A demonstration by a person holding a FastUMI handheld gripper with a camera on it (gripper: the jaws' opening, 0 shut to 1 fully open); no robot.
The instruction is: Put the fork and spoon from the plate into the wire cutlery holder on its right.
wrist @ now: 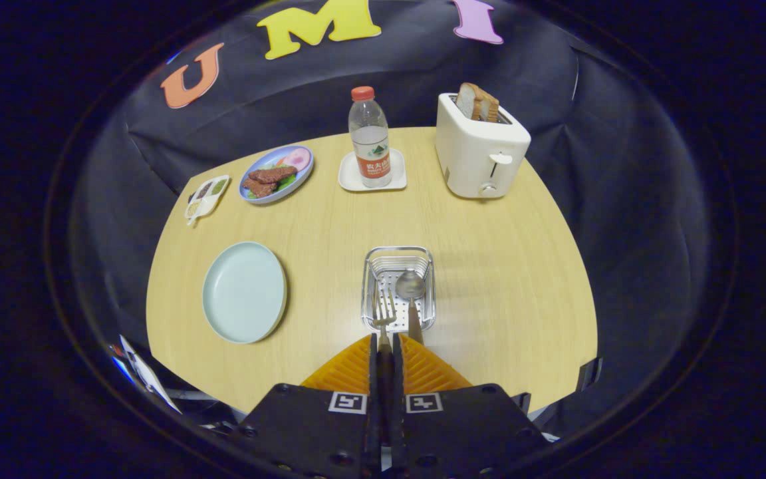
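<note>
The gripper (386, 342) is closed on the fork (383, 318): its handle is pinched between the two fingers, which are drawn almost together. The fork's long axis runs straight ahead from the fingers, tines far, and the tines are held over the near end of the holder (397, 256). The spoon (411, 293) is seen just right of the fork, bowl far and inside the holder, its handle reaching back over the near rim beside the right finger; whether it rests there fully cannot be told. The plate (245, 291) is left of the holder, well apart, with no cutlery on it. Judged from this, only lowering and release of the fork remain. The bottle (370, 136) and toaster (479, 146) are far off, out of the way.
</note>
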